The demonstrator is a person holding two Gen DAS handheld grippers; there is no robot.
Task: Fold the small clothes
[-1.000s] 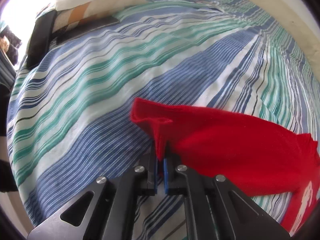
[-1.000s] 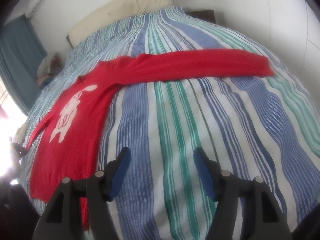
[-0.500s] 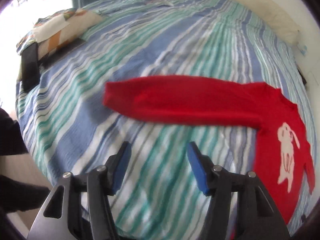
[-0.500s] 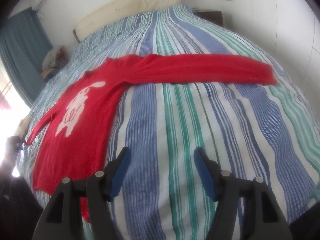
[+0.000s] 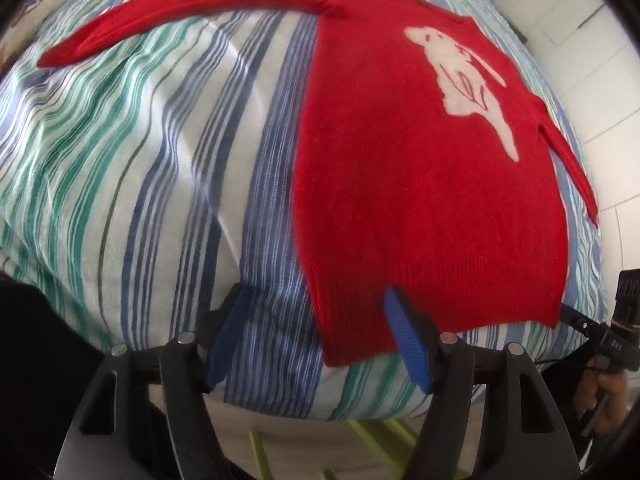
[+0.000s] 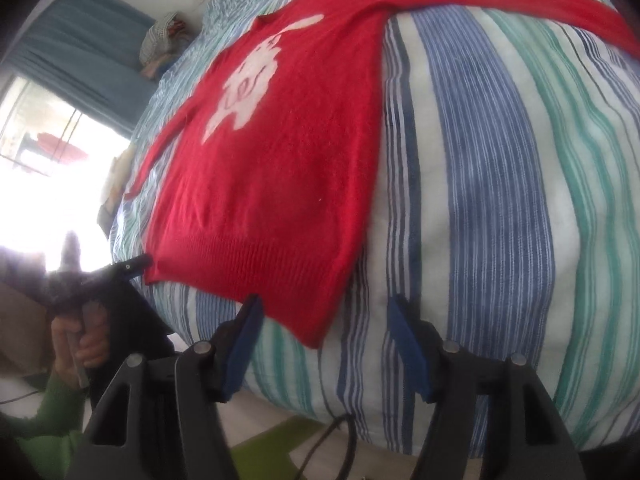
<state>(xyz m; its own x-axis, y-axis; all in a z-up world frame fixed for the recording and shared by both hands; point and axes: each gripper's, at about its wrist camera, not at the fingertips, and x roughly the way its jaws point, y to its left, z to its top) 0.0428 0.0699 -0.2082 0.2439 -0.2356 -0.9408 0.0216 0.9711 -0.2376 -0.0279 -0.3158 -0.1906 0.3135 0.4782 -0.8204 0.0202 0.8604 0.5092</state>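
I had let go of the sleeve [image 5: 192, 4] and brought both spread, empty grippers, left [image 5: 316, 336] and right [image 6: 326, 344], to the sweater [image 5: 420, 184] hem, likely to fold the body next.

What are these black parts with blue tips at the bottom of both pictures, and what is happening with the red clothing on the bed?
They are two hand-held grippers; a person carries one in each hand, and each has a camera looking along its fingers. One picture comes from the left gripper, one from the right gripper. A red sweater with a white rabbit lies flat on the striped bedcover, sleeves spread out. Both grippers are open near its bottom hem, each at one corner. Nothing is held.
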